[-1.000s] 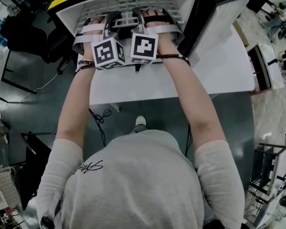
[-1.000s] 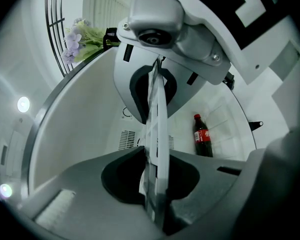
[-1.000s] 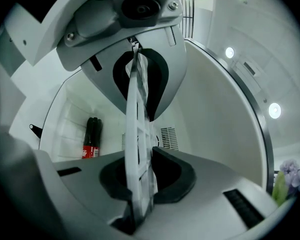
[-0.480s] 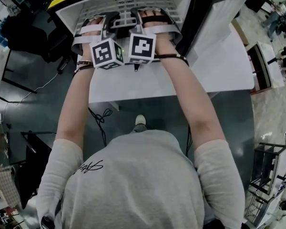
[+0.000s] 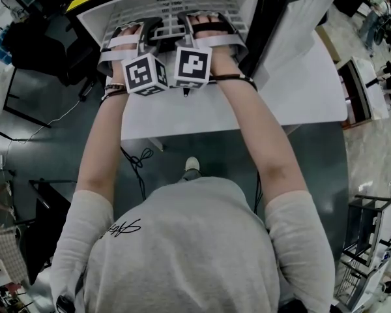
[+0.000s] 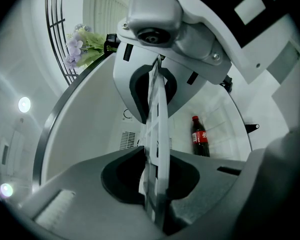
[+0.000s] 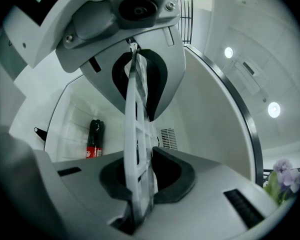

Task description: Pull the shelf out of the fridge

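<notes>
The white grid shelf (image 5: 182, 8) lies inside the open white fridge (image 5: 91, 19), which stands on a table. Both grippers hold its front edge side by side: my left gripper (image 5: 151, 31) and my right gripper (image 5: 186, 26), each with its marker cube toward me. In the left gripper view the shelf (image 6: 157, 134) runs edge-on between the jaws of the left gripper (image 6: 155, 129), pads pressed on it. The right gripper view shows the same: the shelf (image 7: 137, 154) is clamped in the right gripper (image 7: 137, 134).
A cola bottle (image 6: 200, 136) stands deep inside the fridge, also seen as dark bottles (image 7: 94, 139) in the right gripper view. The fridge door (image 5: 293, 25) hangs open to the right. Purple flowers (image 6: 82, 44) sit on top. The white table (image 5: 247, 109) carries the fridge.
Both grippers stay clamped on the shelf's front edge. The right marker cube has drifted very slightly to the left; otherwise nothing visibly moved.
</notes>
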Demonstrator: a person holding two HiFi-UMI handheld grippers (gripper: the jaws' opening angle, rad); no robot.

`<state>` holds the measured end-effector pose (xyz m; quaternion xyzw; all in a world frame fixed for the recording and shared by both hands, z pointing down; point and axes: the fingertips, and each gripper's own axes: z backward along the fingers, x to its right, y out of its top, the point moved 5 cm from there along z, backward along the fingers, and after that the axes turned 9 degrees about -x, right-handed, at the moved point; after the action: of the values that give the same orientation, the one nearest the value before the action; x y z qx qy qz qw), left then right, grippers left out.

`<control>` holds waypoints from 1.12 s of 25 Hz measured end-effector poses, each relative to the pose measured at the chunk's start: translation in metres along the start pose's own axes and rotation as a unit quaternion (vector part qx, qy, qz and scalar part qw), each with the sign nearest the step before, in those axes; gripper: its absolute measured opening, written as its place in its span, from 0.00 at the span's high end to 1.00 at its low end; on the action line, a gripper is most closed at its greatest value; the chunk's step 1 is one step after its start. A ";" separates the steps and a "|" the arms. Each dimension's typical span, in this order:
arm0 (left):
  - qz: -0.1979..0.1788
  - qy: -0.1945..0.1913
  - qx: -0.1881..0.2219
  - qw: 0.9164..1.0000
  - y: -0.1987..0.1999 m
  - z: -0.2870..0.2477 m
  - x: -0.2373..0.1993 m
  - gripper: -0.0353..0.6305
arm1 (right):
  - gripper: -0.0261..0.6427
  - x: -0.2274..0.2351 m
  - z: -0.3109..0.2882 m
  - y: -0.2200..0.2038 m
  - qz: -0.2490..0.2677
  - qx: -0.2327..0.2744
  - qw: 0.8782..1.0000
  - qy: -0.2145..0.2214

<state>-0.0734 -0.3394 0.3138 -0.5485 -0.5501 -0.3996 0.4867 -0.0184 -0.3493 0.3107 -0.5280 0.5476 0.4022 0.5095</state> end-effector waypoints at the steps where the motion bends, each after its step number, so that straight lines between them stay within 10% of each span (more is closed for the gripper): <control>1: 0.000 0.000 0.000 1.000 0.000 0.000 0.000 0.90 | 0.90 0.000 0.000 0.000 0.000 0.000 1.000 0.001; 28: 0.008 -0.004 0.001 1.000 0.002 0.017 0.004 0.90 | 0.90 -0.003 0.018 0.001 -0.005 0.005 1.000 -0.003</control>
<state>-0.0725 -0.3213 0.3144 -0.5539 -0.5480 -0.3928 0.4885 -0.0170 -0.3309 0.3107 -0.5273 0.5454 0.3985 0.5155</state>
